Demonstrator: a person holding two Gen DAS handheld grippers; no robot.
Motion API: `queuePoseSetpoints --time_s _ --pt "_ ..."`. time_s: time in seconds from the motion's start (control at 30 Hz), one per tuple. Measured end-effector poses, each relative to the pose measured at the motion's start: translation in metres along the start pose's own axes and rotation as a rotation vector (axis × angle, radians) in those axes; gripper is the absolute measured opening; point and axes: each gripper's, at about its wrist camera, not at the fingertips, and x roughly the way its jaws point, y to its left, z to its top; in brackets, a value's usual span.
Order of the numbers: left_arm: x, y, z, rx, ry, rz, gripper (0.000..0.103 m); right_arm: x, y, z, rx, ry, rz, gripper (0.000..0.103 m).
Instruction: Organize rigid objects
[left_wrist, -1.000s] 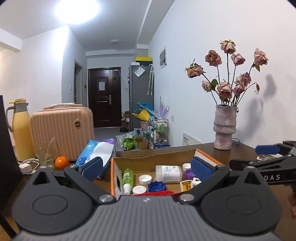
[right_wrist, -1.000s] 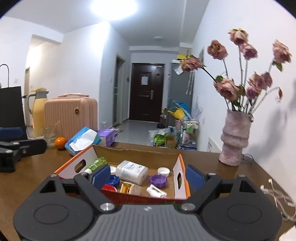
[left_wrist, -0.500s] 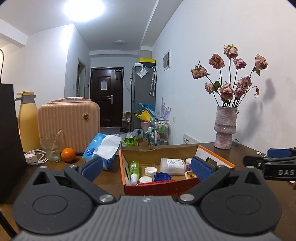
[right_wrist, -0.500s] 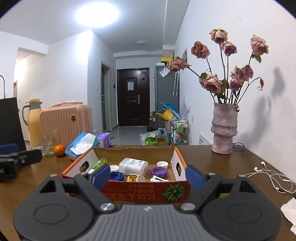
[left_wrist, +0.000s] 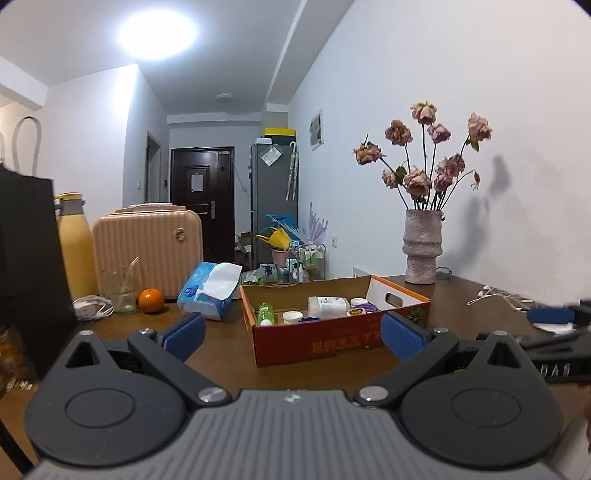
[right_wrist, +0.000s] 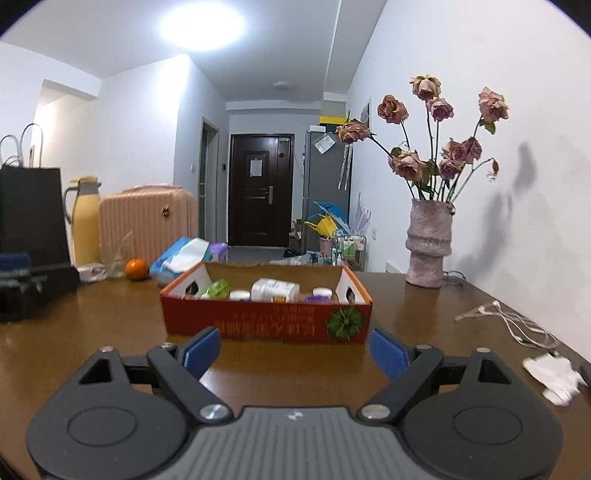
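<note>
A red cardboard box (left_wrist: 325, 341) stands on the brown table (left_wrist: 225, 354). It holds a white bottle (left_wrist: 328, 306), a green bottle (left_wrist: 265, 313), white caps and a purple cap. The box also shows in the right wrist view (right_wrist: 266, 323) with the white bottle (right_wrist: 275, 289) inside. My left gripper (left_wrist: 291, 334) is open and empty, a short way in front of the box. My right gripper (right_wrist: 295, 349) is open and empty, also short of the box. The right gripper shows at the right edge of the left wrist view (left_wrist: 550, 332).
A tissue pack (left_wrist: 208, 290), an orange (left_wrist: 150, 300), a glass (left_wrist: 122, 291), a yellow flask (left_wrist: 75, 243) and a pink suitcase (left_wrist: 147, 243) stand at the back left. A vase of dried roses (left_wrist: 423, 247) stands back right. Earphones (right_wrist: 509, 321) and white paper (right_wrist: 554, 374) lie right.
Both grippers have pulled back and sunk lower, away from the box, which now looks smaller and farther. Both stay open and empty.
</note>
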Motion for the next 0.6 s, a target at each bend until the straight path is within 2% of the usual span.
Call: queuePoseSetpoints --time_s 0.07,0.17,0.23,0.33,0.47,0.6 --pt "-0.024 -0.002 -0.006 -0.009 -0.018 -0.019 0.103 -0.022 0.005 -0.011 -0.01 0.012 0.02 0.088" --pt "-0.059 -0.012 -0.024 0.037 -0.027 -0.018 0.103 -0.054 0.017 -0.029 -0.051 0.02 0.015 0.091" --pt "-0.086 -0.02 -0.039 0.091 -0.055 -0.05 0.103 -0.074 0.024 -0.04 -0.066 0.015 0.003 0.098" --pt "-0.121 -0.029 -0.061 0.093 -0.095 -0.03 0.103 -0.107 0.032 -0.059 -0.045 -0.006 -0.032 0.099" --pt "-0.139 -0.032 -0.08 0.068 -0.043 -0.038 0.103 -0.139 0.041 -0.081 0.036 -0.002 -0.017 0.099" --pt "-0.139 -0.027 -0.084 0.049 -0.003 -0.012 0.103 -0.158 0.056 -0.094 -0.025 0.005 -0.004 0.099"
